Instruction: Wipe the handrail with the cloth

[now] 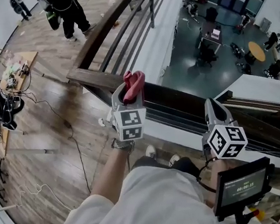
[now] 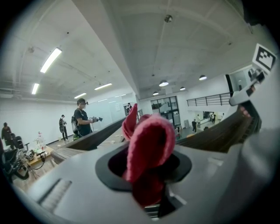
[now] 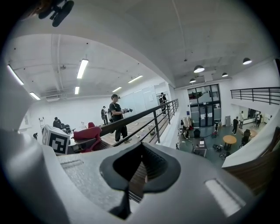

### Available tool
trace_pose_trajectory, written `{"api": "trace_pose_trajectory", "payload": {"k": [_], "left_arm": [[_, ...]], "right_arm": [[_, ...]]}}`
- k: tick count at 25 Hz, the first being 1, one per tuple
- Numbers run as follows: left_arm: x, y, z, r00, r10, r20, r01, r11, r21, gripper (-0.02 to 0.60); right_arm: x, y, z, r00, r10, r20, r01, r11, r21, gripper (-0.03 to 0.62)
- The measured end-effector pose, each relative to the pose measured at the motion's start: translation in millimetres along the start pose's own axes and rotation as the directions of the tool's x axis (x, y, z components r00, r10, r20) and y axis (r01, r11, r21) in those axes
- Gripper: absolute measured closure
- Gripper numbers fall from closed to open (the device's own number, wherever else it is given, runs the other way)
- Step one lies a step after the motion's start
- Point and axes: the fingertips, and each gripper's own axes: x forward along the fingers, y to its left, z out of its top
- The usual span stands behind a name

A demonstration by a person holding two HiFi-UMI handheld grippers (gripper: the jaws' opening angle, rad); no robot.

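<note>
Head view: left gripper (image 1: 127,96) clamps the cloth (image 1: 133,83) near the handrail (image 1: 95,79). Right gripper (image 1: 214,106) jaws are together, empty. Wiping apparently remains to do.

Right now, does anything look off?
Nothing damaged or spilled. The cloth sits wadded upright in the left gripper, not spread flat for the handrail. A loose cable trails across the floor.

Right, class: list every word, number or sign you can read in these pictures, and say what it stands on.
Small screen at the head view's lower right: light print, perhaps timer digits, too blurred to read.
Left marker cube and right marker cube: black-and-white square patterns only, no letters.
Nothing else is legible in any view.
</note>
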Motion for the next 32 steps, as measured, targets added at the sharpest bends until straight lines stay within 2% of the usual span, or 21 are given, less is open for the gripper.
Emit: {"api": "trace_pose_trajectory", "payload": {"k": [4, 9, 13, 22, 28, 32], "left_arm": [[3, -6, -10, 0.999, -0.020, -0.026, 0.019, 1.000, -0.024, 0.434], [0, -8, 3, 1.000, -0.007, -0.001, 0.007, 1.000, -0.004, 0.434], [2, -26, -3, 1.000, -0.011, -0.029, 0.010, 1.000, -0.025, 0.434], [0, -57, -1, 1.000, -0.015, -0.022, 0.014, 1.000, -0.019, 0.434], [-2, -81, 5, 0.999, -0.029, -0.029, 0.029, 1.000, -0.003, 0.435], [-3, -91, 6, 0.999, -0.041, -0.034, 0.041, 0.999, 0.005, 0.436]], "right_arm": [[0, -1, -1, 1.000, 0.000, 0.000, 0.000, 1.000, -0.011, 0.591], [-3, -8, 1, 1.000, 0.027, -0.014, -0.028, 0.999, -0.034, 0.591], [-8, -18, 1, 0.998, 0.061, -0.018, -0.061, 0.998, -0.029, 0.591], [-19, -26, -1, 0.994, 0.113, -0.007, -0.113, 0.993, -0.025, 0.591], [-30, -41, -2, 0.994, 0.109, -0.002, -0.109, 0.994, -0.019, 0.591], [-43, -58, -3, 0.997, 0.077, 0.003, -0.077, 0.997, -0.013, 0.591]]}}
